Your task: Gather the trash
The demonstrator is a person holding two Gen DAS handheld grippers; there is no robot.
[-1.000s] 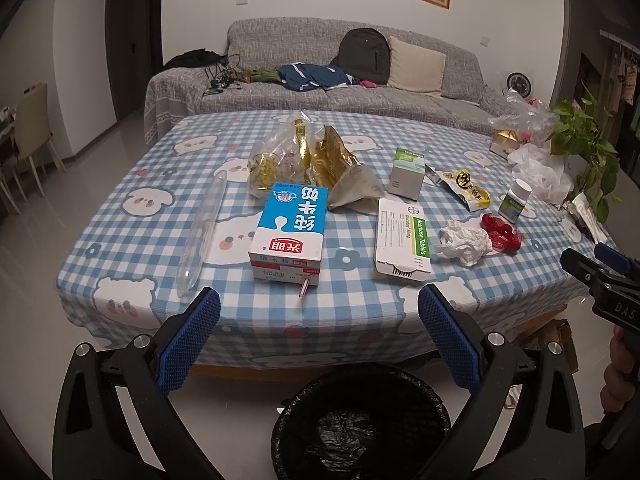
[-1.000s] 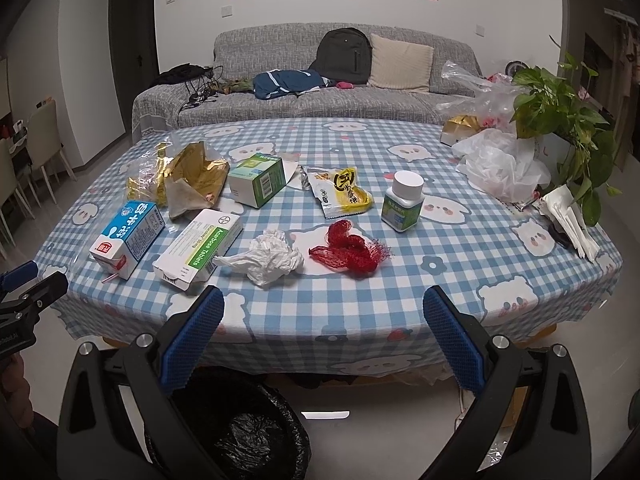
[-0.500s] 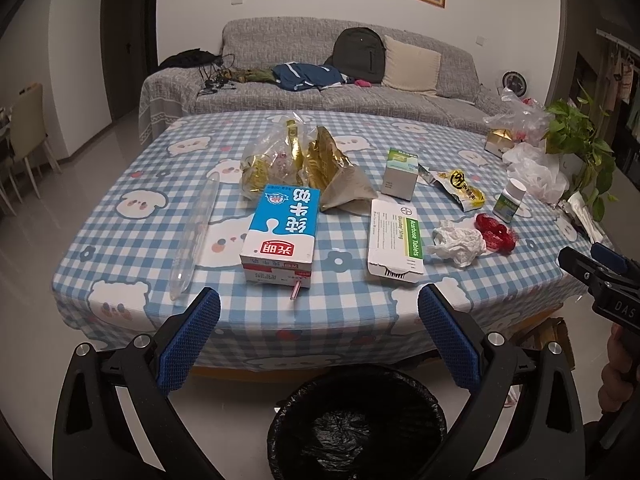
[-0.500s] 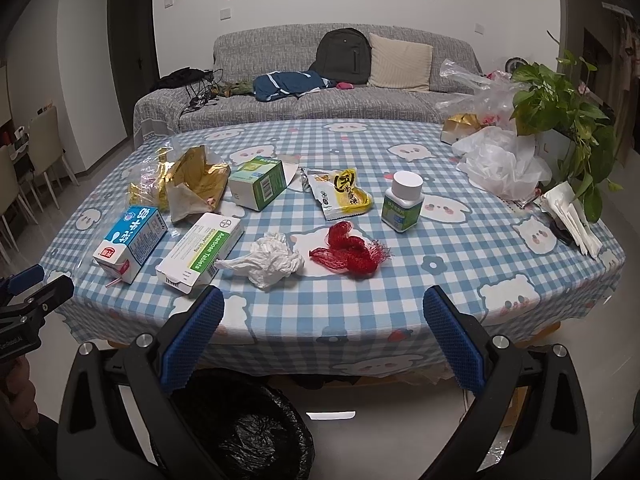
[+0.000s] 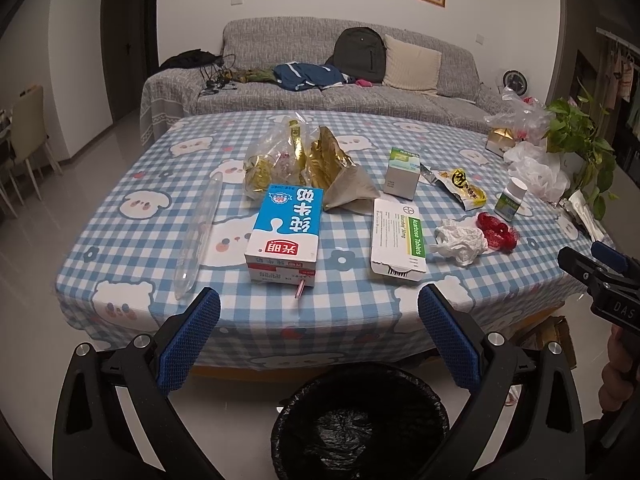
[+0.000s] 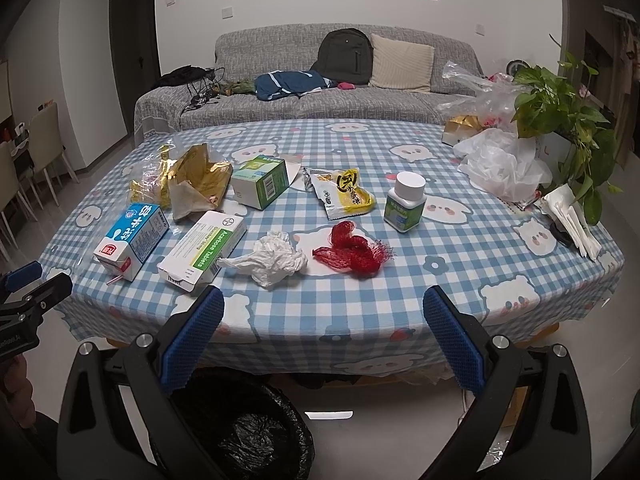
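Trash lies on the blue checked table (image 5: 132,240): a blue milk carton (image 5: 286,232), a white tablet box (image 5: 396,236), crumpled tissue (image 5: 460,238), red netting (image 5: 498,232), a yellow snack wrapper (image 6: 346,196), a green box (image 6: 260,186), gold foil bags (image 5: 320,164) and a clear plastic tube (image 5: 198,236). A black-lined bin (image 5: 360,420) stands on the floor below the near edge. My left gripper (image 5: 318,308) is open and empty above the bin, short of the carton. My right gripper (image 6: 323,312) is open and empty before the tissue (image 6: 276,258).
A white pill bottle (image 6: 405,202), plastic bags (image 6: 500,160), a potted plant (image 6: 560,120) and folded papers (image 6: 572,220) sit at the table's right. A grey sofa (image 5: 320,80) stands behind. Chairs (image 5: 24,132) stand at the left.
Both grippers have drawn slightly nearer and higher over the table's near edge. Both stay open and empty. The trash has not moved.
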